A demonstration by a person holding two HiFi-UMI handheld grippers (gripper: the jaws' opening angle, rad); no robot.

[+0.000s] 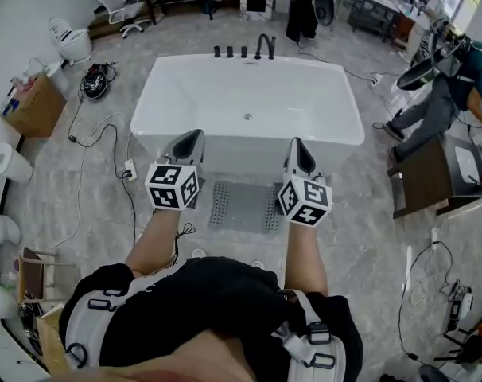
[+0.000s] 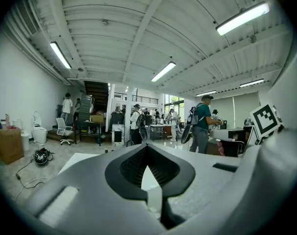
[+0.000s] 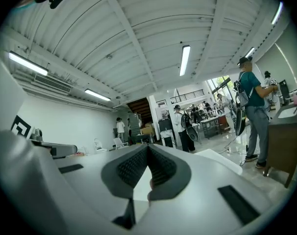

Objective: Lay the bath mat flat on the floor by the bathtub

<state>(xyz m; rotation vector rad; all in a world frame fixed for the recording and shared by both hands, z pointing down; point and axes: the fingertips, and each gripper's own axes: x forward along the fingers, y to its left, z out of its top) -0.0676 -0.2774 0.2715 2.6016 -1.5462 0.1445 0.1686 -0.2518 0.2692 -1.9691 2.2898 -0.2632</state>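
Observation:
A grey perforated bath mat lies flat on the floor against the near side of the white bathtub. My left gripper is raised above the mat's left end, jaws shut and holding nothing. My right gripper hangs above the mat's right end, also shut and holding nothing. Both point up and away over the tub. In the left gripper view the shut tips frame the room beyond; the right gripper view shows the same tips closed.
Black taps stand on the tub's far rim. A power strip and cables trail on the floor at left. A cardboard box and a toilet sit far left. A person bends over a dark cabinet at right.

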